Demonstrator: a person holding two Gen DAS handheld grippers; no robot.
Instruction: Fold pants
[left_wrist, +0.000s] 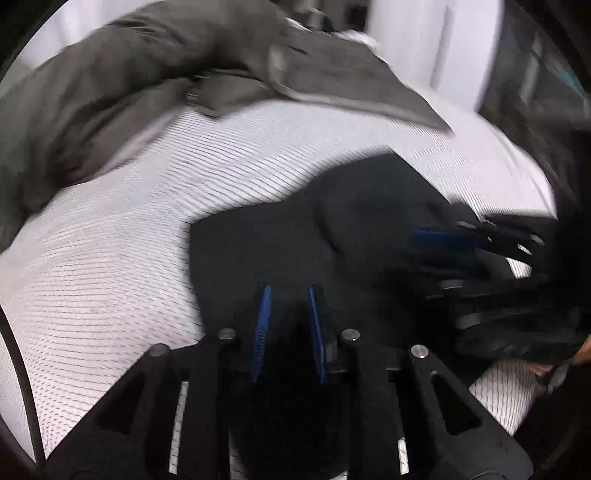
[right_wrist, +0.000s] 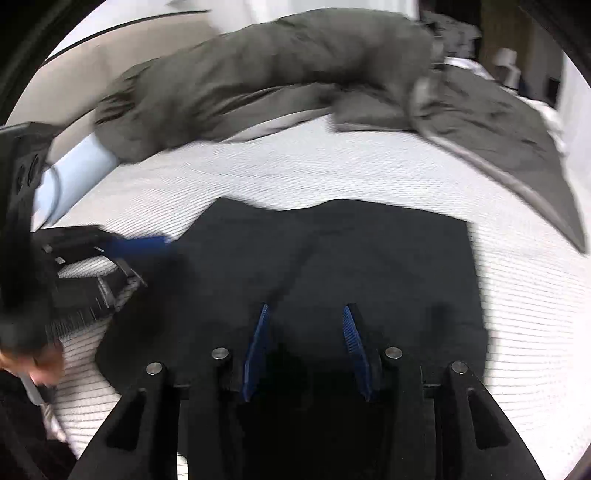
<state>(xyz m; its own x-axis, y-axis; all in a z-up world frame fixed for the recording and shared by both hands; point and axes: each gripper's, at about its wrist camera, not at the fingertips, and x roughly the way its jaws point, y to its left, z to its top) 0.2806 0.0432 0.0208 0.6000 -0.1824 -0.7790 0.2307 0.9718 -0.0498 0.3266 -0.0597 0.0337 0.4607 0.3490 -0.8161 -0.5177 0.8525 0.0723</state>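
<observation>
Pants (left_wrist: 325, 236), black and folded flat on the white mattress (left_wrist: 129, 258), lie just ahead of the left tongs (left_wrist: 288, 295), whose narrow jaws seem empty. From the right wrist, the right tongs (right_wrist: 306, 317) hang released above them, likely letting the fold settle; grey bedding (right_wrist: 280, 66) lies beyond.

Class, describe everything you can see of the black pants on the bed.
The black pants look like soft, matte dark fabric, folded into a compact, roughly rectangular shape with a few shallow creases. They lie flat on the white ribbed bed cover, apart from the grey blanket behind them. Both grippers point at them; whether any fingers touch the fabric cannot be told.
</observation>
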